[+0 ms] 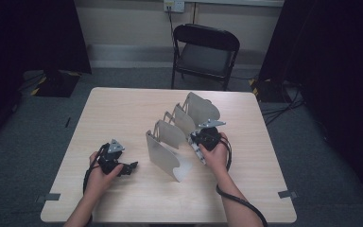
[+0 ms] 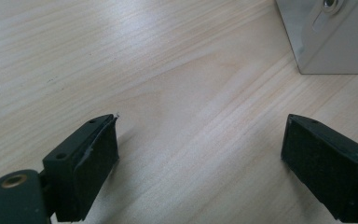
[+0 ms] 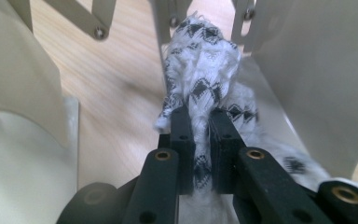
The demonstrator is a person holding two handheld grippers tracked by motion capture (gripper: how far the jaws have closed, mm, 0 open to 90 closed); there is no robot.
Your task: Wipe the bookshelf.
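Observation:
A grey metal rack [image 1: 170,142] of several upright curved dividers, linked by folding struts, stands across the middle of the wooden table [image 1: 118,109]. My right gripper [image 3: 201,122] is shut on a white cloth with a black diamond pattern [image 3: 204,65] and holds it low between two dividers [image 3: 317,84]. In the high view the right gripper [image 1: 199,142] sits at the rack's right side, the cloth hidden behind it. My left gripper [image 1: 131,167] rests on the table left of the rack, and in its own view the gripper [image 2: 200,154] is open over bare wood, with one divider's corner [image 2: 335,37] ahead.
A black folding chair [image 1: 204,52] stands beyond the table's far edge. Dark curtains hang at both sides of the room. Cables [image 1: 283,106] lie on the grey floor at the right. Tape marks [image 1: 287,194] sit near the table's front corners.

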